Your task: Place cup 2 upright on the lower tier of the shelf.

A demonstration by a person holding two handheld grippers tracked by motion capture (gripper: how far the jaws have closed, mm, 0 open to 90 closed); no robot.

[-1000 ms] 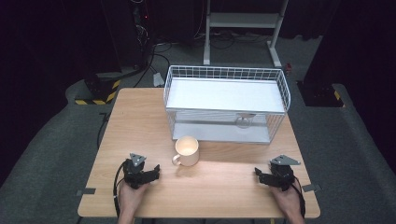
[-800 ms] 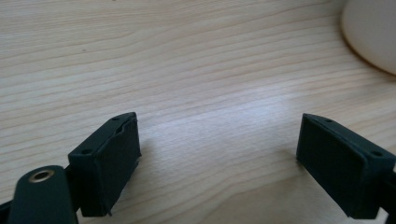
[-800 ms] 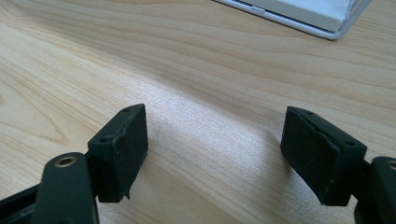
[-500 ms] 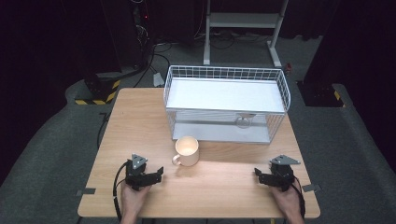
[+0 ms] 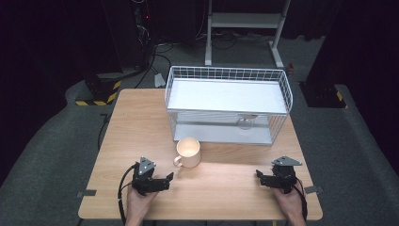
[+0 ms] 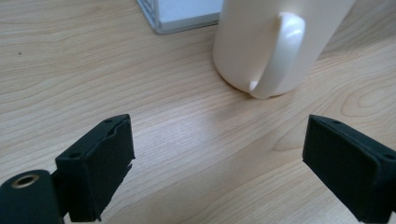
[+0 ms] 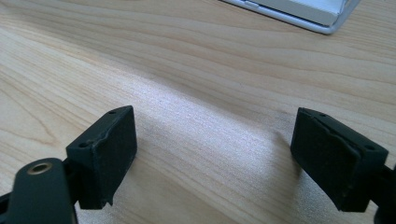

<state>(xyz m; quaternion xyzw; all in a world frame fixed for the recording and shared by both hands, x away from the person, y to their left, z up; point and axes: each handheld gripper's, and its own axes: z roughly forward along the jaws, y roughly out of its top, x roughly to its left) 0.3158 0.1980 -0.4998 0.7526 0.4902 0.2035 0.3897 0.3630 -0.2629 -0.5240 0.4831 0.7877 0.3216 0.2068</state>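
Both claws, left claw (image 5: 168,178) and right claw (image 5: 258,175), just opened wide, empty, near mug (image 5: 188,151).

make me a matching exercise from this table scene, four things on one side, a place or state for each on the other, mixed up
Things:
1. mug
2. wire rack
3. left gripper
4. right gripper

Places or states:
a. at the near right of the table, jaws open over bare wood
b. at the far side of the table, white, two shelves
c. cream, upright, just in front of the rack
d. jaws open, pointing at a handle

Pairs: 1-c, 2-b, 3-d, 4-a
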